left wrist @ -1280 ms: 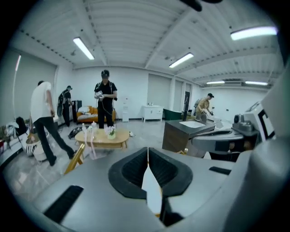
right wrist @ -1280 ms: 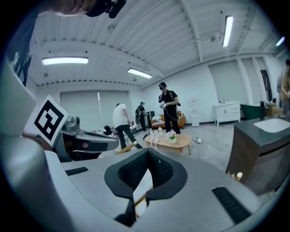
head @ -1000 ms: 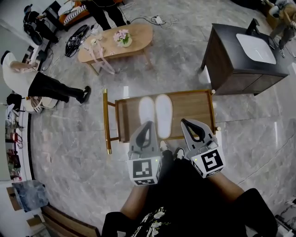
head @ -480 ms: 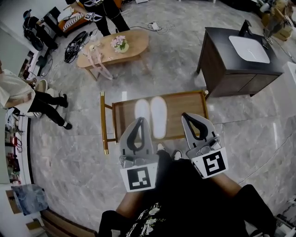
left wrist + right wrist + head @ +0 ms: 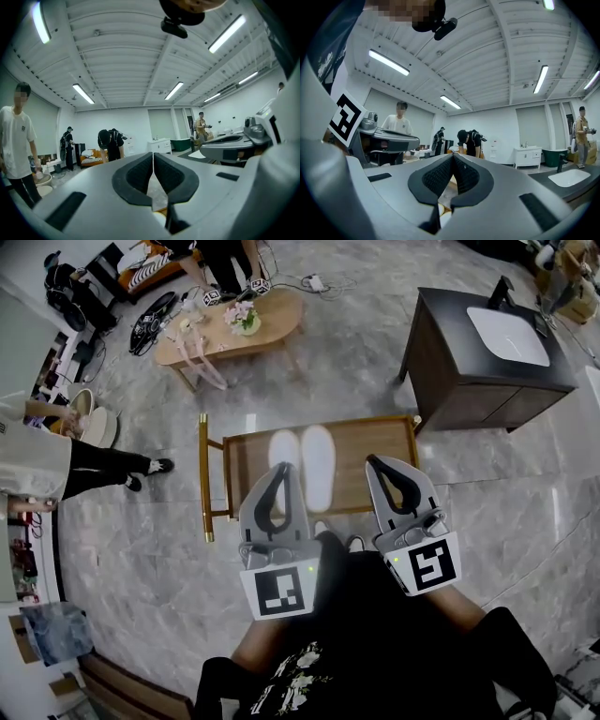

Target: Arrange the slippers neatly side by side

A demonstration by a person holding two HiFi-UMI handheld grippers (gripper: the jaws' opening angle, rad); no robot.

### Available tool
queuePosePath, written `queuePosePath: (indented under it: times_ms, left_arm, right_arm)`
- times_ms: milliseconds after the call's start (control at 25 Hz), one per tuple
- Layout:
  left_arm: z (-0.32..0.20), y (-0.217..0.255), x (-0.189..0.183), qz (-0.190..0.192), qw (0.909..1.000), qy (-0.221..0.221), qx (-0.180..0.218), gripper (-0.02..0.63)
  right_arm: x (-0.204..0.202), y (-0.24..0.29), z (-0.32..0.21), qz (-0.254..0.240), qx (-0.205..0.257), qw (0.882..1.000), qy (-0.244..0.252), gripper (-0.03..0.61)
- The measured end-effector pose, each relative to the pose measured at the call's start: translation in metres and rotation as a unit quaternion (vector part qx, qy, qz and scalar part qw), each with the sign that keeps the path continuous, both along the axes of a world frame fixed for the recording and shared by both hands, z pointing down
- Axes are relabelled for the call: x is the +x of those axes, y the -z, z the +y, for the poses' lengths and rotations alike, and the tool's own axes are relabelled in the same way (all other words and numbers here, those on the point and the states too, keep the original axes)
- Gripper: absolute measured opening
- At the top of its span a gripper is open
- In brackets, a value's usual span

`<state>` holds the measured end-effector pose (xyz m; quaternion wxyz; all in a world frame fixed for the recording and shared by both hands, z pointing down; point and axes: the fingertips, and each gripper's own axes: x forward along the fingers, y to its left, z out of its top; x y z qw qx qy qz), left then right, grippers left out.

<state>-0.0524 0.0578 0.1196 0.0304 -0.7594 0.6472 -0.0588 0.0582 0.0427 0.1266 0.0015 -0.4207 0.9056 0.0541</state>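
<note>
Both slippers lie on the low wooden bench, pale soles, long sides just about touching, toes pointing away from the person. That looks like a tidy pair to me. The left gripper is held level in front of the body with its jaws pressed together and nothing between them. The right gripper is the same, clamped to a seam and carrying nothing. Its own view looks out across the room rather than down at the bench.

So the job now is a clean exit and a last check. Keep both tools high and clear of the bench, because one brush could knock the pair askew. The near end of the left-hand slipper sits behind the left gripper in the head view, so whether the heels line up I can't quite say. Shift that tool aside, check, and nudge only if one heel trails.
</note>
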Motion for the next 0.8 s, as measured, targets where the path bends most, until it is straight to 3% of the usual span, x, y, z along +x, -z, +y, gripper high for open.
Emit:
queuePosePath:
  times_ms: [200, 800]
  left_arm:
    - [-0.003, -0.004, -0.002, 0.005, 1.0, 0.006, -0.002, 0.009]
    - [-0.017, -0.01, 0.001, -0.005, 1.0, 0.004, -0.007, 0.009]
  right_arm:
    - [-0.004, -0.006, -0.002, 0.0, -0.022, 1.0, 0.002, -0.002]
    - [-0.004, -0.007, -0.013, 0.0, -0.02, 1.0, 0.004, -0.002]
